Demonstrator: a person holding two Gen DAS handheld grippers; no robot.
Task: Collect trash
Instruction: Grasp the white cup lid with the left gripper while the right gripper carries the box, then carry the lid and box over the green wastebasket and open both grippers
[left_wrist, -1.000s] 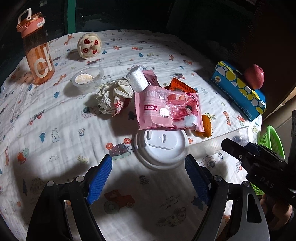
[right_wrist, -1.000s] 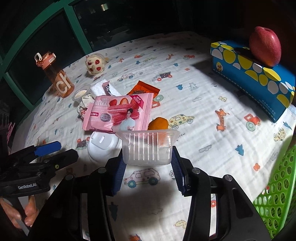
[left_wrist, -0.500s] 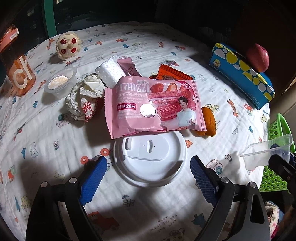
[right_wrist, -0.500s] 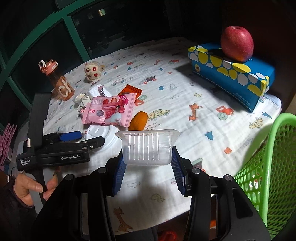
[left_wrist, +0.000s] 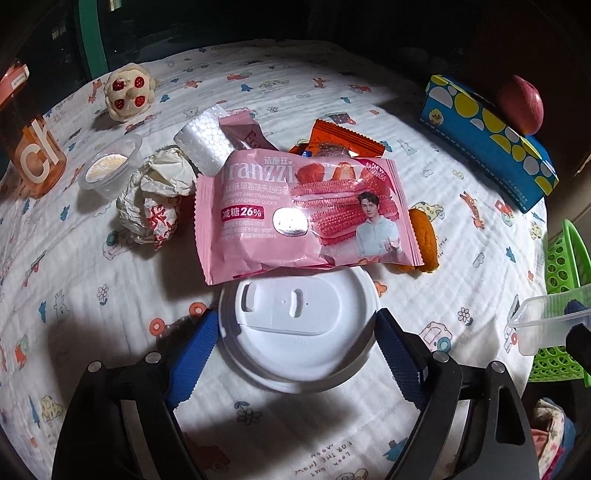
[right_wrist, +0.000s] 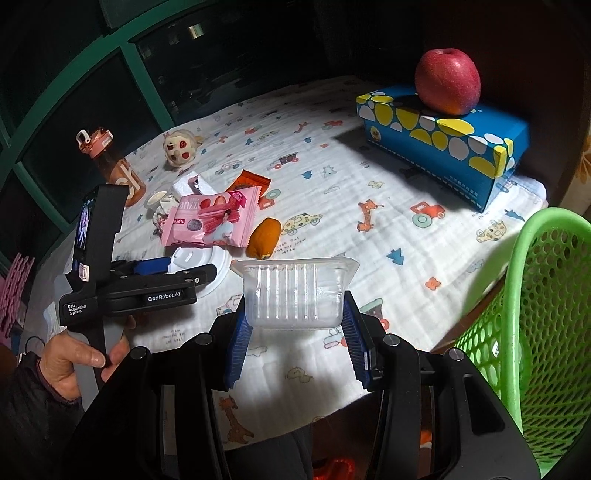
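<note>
Left wrist view: the worktop (left_wrist: 303, 122), covered by a white cloth printed with small vehicles and animals, is seen to carry every loose item. A blue patterned tissue box (left_wrist: 484, 129) is placed at the far right edge, with a red apple (left_wrist: 522, 105) resting on top of it. A green perforated basket (right_wrist: 532, 314) is positioned off the right edge of the worktop (its rim stands higher than the cloth in the right wrist view). An orange drinking bottle (left_wrist: 33, 147) stands upright at the far left.

The pink snack wrapper (left_wrist: 303, 210) lies near the middle, its near edge overlapping the far rim of the white cup lid (left_wrist: 299, 328). A crumpled paper ball (left_wrist: 155, 195) is located just left of the wrapper, a small clear cup (left_wrist: 110, 170) beyond it, and an orange piece of peel (left_wrist: 424, 240) at the wrapper's right end.

The left gripper (left_wrist: 295, 350) is set around the cup lid with its fingers (left_wrist: 192, 350) wide. They have just been closing slightly; the blue pads stand at the lid's rim on both sides, and whether they press on it cannot be told.

The right gripper (right_wrist: 295, 332) is clamped on a clear plastic tray (right_wrist: 295, 291), held above the near edge of the worktop, beside the basket. The left gripper's handle is gripped by a hand (right_wrist: 77, 358).
</note>
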